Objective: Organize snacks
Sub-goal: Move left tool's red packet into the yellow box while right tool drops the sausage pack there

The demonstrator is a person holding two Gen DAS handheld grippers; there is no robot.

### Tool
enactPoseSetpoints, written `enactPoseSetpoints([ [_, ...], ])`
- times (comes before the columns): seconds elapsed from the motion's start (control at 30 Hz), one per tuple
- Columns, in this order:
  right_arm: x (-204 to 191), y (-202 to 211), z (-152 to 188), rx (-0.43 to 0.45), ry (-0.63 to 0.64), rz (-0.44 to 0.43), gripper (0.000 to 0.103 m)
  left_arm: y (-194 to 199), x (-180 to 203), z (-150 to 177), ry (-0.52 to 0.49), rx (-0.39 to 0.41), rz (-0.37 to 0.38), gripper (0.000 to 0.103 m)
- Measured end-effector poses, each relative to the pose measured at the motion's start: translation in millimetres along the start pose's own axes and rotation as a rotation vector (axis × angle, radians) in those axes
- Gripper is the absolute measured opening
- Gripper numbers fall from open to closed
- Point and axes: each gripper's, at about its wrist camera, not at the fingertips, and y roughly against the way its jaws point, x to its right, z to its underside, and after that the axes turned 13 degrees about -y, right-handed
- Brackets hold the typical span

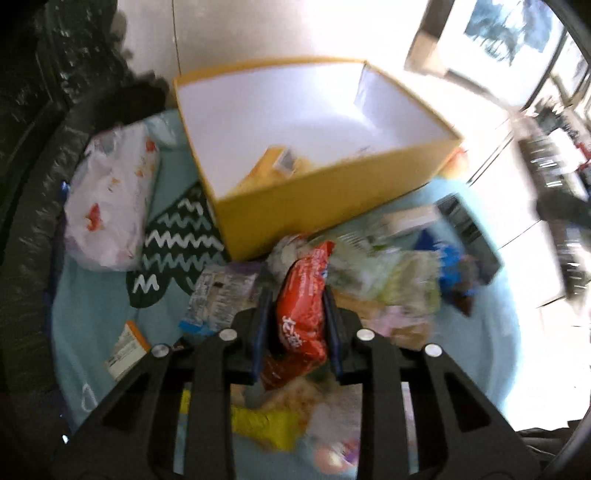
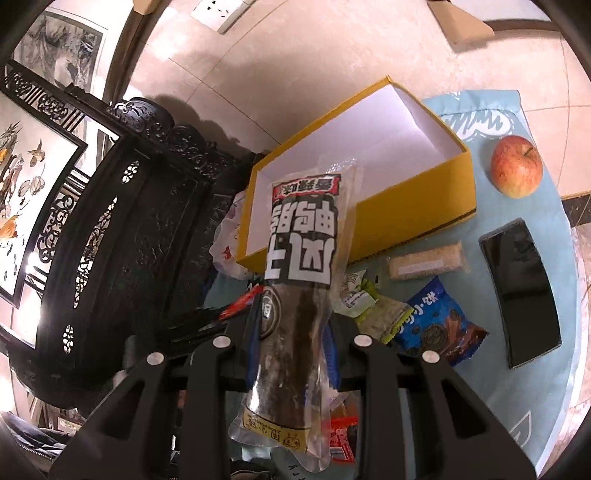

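Two grips, both full: left gripper clamped mid-length on soft, light red packet; right gripper pinching slick, floppy clear pouch at its middle, both above the snack pile, near yellow box.

Tiled room with carved dark furniture

Beige floor tiles; black carved cabinet at nine o'clock; wall socket at twelve.

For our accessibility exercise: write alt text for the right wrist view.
The right gripper clamps a long clear plastic snack packet above a yellow cardboard box. A red apple and black phone lie on the light blue mat.
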Motion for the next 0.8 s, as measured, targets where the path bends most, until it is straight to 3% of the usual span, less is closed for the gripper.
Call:
enactPoseSetpoints([
  [0.17,-11.3,4.1,-21.0,0.037,0.016,-0.035,0.029,55.1,-2.1,-43.5,0.021,0.176,0.041,0.026],
  [0.3,-20.9,-6.1,-57.0,0.082,0.011,-0.059,0.029,53.1,-10.0,-97.2,0.037,0.258,0.007,0.027],
  [0.43,-15.8,-36.4,-96.7,0.107,-0.039,-0.042,0.029,9.1,-23.6,-142.2,0.058,0.227,-0.012,0.027],
  [0.63,22.2,-92.8,-138.0,0.103,-0.206,0.017,0.033,-65.0,-34.1,-162.3,0.076,0.116,-0.052,0.028],
  [0.67,29.8,-100.0,-141.9,0.107,-0.245,0.019,0.038,-71.3,-37.4,-160.1,0.09,0.107,-0.065,0.031],
  [0.73,48.6,-113.5,-147.3,0.104,-0.359,0.027,0.051,-78.8,-41.4,-155.4,0.125,0.081,-0.123,0.087],
  [0.8,48.3,-110.1,-147.0,0.127,-0.351,0.034,0.055,-71.4,-38.3,-149.5,0.123,0.102,-0.193,0.092],
])
